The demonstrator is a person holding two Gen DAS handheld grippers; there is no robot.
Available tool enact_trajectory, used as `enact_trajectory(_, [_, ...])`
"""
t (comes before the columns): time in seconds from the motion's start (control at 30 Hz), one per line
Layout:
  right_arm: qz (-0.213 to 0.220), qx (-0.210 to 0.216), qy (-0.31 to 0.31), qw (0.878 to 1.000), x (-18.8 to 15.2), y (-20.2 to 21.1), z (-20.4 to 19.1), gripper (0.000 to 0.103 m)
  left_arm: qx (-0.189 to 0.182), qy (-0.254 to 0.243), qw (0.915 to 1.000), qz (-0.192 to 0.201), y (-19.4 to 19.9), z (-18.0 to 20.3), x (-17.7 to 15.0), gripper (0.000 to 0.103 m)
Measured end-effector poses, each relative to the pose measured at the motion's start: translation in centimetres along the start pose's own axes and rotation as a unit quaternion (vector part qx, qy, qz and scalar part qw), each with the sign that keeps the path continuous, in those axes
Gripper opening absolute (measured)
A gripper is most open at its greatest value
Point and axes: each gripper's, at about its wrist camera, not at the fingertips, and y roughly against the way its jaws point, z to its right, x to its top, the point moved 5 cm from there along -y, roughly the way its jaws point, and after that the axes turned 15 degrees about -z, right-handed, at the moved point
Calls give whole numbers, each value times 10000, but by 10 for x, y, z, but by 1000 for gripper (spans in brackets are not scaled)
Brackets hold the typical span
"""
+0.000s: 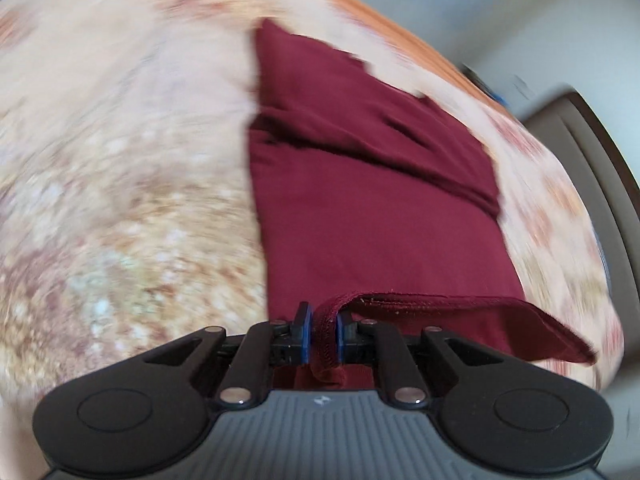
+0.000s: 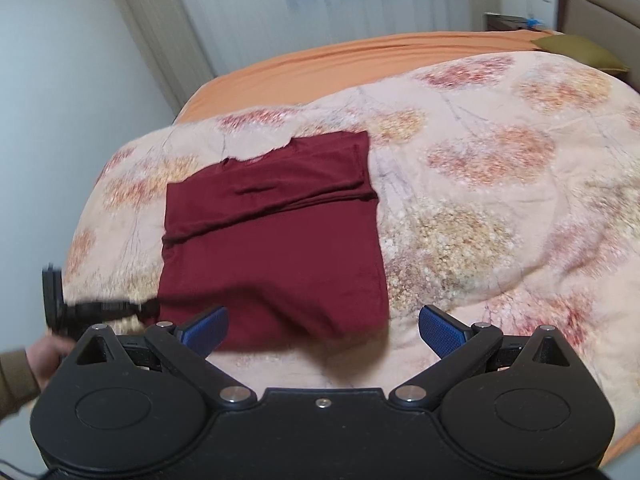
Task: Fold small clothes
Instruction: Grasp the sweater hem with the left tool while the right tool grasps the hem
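Observation:
A dark red shirt (image 2: 272,240) lies partly folded on a floral quilt (image 2: 480,184), sleeves folded in over the body. My left gripper (image 1: 322,326) is shut on the shirt's hem (image 1: 420,302) at its near corner and lifts that edge off the quilt; the shirt's body (image 1: 360,208) stretches away ahead of it. In the right wrist view the left gripper (image 2: 148,306) shows at the shirt's near left corner. My right gripper (image 2: 322,330) is open and empty, just above the shirt's near edge.
The quilt covers a bed with an orange sheet (image 2: 320,64) at the far side. An olive pillow (image 2: 580,50) and a headboard (image 2: 600,4) are at the far right. A wall and a curtain (image 2: 240,8) stand behind the bed.

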Motion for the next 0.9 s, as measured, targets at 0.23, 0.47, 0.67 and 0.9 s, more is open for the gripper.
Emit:
enact_trajectory(0.23, [-340,332,1259,9909,33,-64,19,97,353,17,9993,-98,-2,-4,12,13])
enact_trajectory(0.47, [-715,1193,1497,9789,105,-164,49,79,876,-255,9957,-159,-13,5,11,13])
enact_trajectory(0.67, [-1368,1775,810,9712,149,-239,74,44,1073,-201,9940,-100,-12,10,10,13])
enact_trajectory(0.9, [-1329,2374,607,9604,145,-228,82,4,1004,-169,9948,-71,-8,14,12,14])
